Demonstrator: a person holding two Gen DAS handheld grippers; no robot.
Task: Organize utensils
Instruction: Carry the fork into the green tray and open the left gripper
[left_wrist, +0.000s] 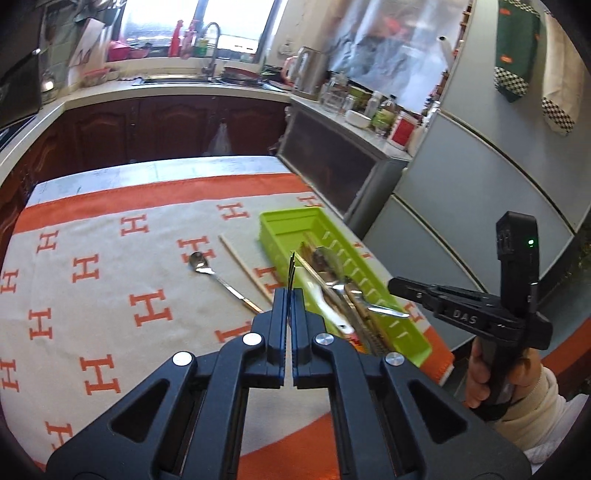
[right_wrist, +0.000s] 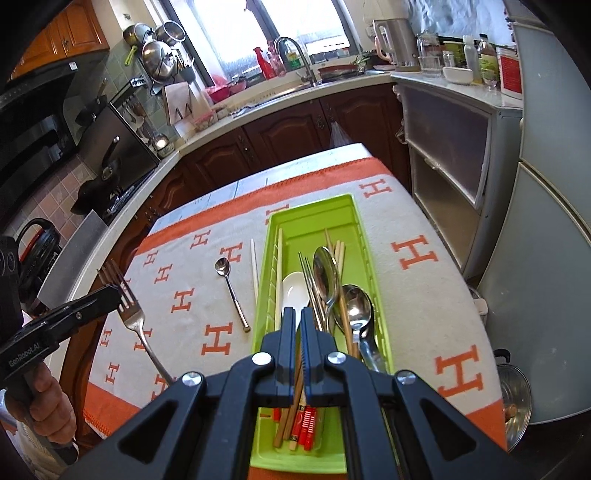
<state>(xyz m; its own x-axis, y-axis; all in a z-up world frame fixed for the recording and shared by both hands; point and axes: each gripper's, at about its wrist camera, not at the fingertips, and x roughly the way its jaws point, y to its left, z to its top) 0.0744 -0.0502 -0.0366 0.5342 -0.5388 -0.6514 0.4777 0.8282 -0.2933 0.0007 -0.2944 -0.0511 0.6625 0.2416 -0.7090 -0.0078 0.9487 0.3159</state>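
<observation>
My left gripper (left_wrist: 290, 295) is shut on a metal fork (left_wrist: 291, 271), seen edge-on; in the right wrist view the fork (right_wrist: 129, 306) hangs in that gripper (right_wrist: 120, 295) above the table's left side. A green tray (left_wrist: 280, 225) holds several spoons and chopsticks, including a white spoon (right_wrist: 294, 291). My right gripper (right_wrist: 299, 314) hovers over the tray (right_wrist: 314, 206), jaws nearly closed with nothing between the tips; it also shows in the left wrist view (left_wrist: 397, 286). A small metal spoon (left_wrist: 221, 278) and a pale chopstick (left_wrist: 245, 271) lie on the cloth left of the tray.
The table wears a beige cloth with orange H marks (left_wrist: 151, 310). A fridge (left_wrist: 480, 177) and a cabinet (right_wrist: 443, 147) stand to the right. A counter with a sink (right_wrist: 295, 85) runs along the back, a stove (right_wrist: 107, 184) to the left.
</observation>
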